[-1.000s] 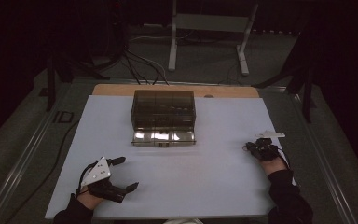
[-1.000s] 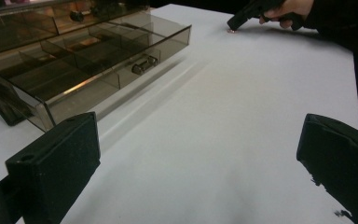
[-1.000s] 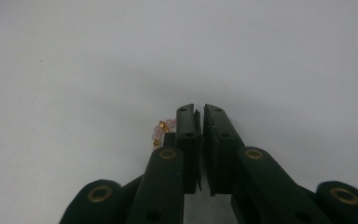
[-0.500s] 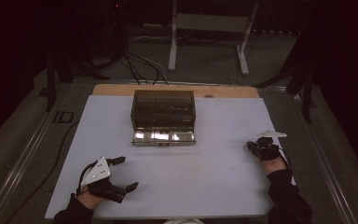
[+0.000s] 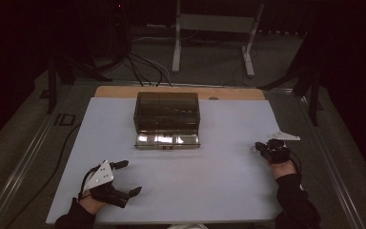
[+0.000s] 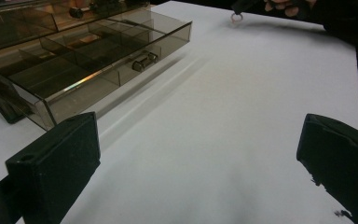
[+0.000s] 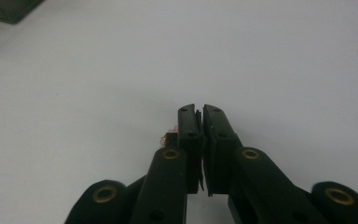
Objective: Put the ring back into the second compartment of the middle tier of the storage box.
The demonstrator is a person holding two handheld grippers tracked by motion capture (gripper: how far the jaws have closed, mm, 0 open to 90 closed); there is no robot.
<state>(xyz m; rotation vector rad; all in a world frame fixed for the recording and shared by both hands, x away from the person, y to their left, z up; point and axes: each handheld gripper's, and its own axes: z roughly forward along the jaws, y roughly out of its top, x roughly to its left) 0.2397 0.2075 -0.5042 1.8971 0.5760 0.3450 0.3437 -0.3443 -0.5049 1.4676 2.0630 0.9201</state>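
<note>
Noted small ring (image 6: 235,18), pale band, pinched at tip of right tool (image 5: 259,148) and hanging just off the surface (image 5: 209,191) near its right edge. Seen from right gripper view as a speck of gold and pink (image 7: 168,138) poking out beside one jaw. Found the jaws all but together, band nipped thin between the pads.

Judged light, stiff and smooth: no sag, no give, apt to slip, swivel or shoot out of flat pads if squeezed off-centre. Judged likely to roll away and hard to find again if dropped. Best gripped across the band, flat faces against the pads, well back from the pad edge, not by any stone; could not tell whether a stone was set in it. Not fragile in the band, by the look of it; too small to be sure.

Marked smoky clear box (image 5: 167,110) at far middle of surface, well apart from ring, drawer (image 5: 167,140) pulled out toward the person, divided into compartments, knob (image 6: 144,61) on its front. Looked rigid, slick-walled.

Logged left tool (image 5: 130,177) at near left, jaws wide, gripping nothing, well apart from box.
</note>
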